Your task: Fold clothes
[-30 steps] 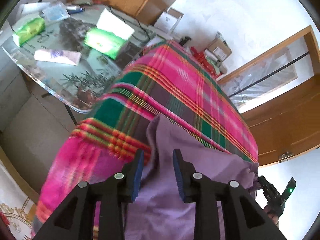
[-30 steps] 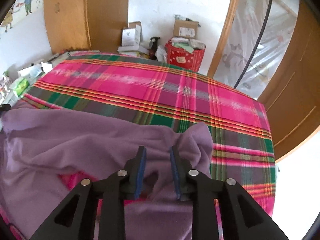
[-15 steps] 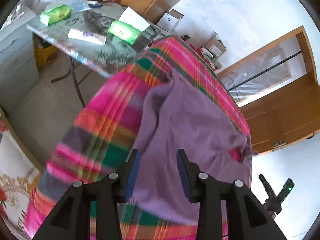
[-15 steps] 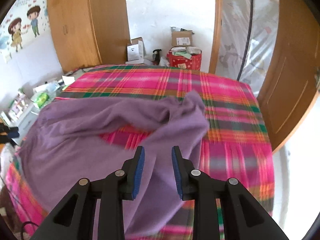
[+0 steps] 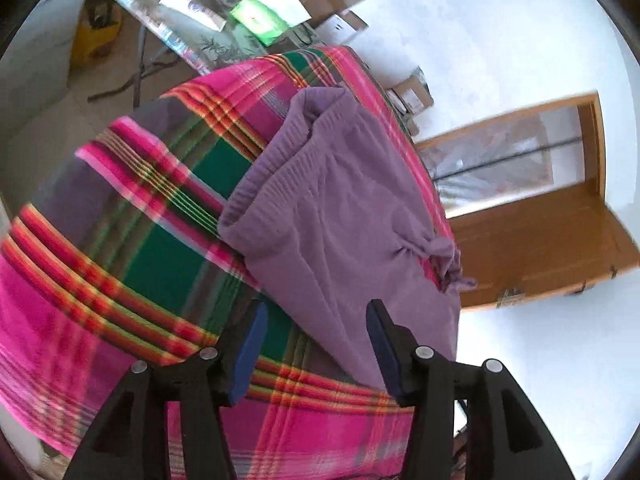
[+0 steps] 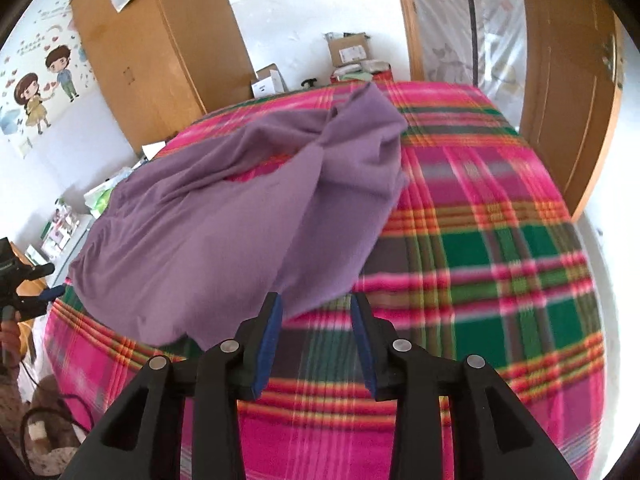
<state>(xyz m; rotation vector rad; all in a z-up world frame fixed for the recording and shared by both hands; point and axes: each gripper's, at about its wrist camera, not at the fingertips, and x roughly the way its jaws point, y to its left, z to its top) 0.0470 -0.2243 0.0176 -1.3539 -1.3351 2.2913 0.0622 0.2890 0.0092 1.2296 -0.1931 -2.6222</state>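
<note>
A purple garment [image 5: 344, 216] lies loosely spread on a pink, green and red plaid blanket [image 5: 120, 280], its ribbed waistband toward the blanket's left side. In the right wrist view the same garment [image 6: 224, 232] is bunched toward its far end. My left gripper [image 5: 316, 320] hangs above the garment's near edge with its jaws opening; the cloth lies below them, not pinched. My right gripper [image 6: 316, 308] hovers over the near hem with its jaws opening and nothing gripped. The left gripper [image 6: 44, 280] also shows at the far left edge of the right wrist view.
A glass-topped table [image 5: 188, 36] with green packets [image 5: 260, 20] stands beyond the blanket. Cardboard boxes [image 6: 348, 54] sit by the far wall, a wooden wardrobe [image 6: 160, 60] on the left and a wooden door [image 6: 568, 92] on the right. The blanket's edge [image 6: 400, 440] drops off nearby.
Both grippers have let go of the purple garment, opened wider and drawn back toward the blanket's near edge. The garment now lies spread on the blanket.
</note>
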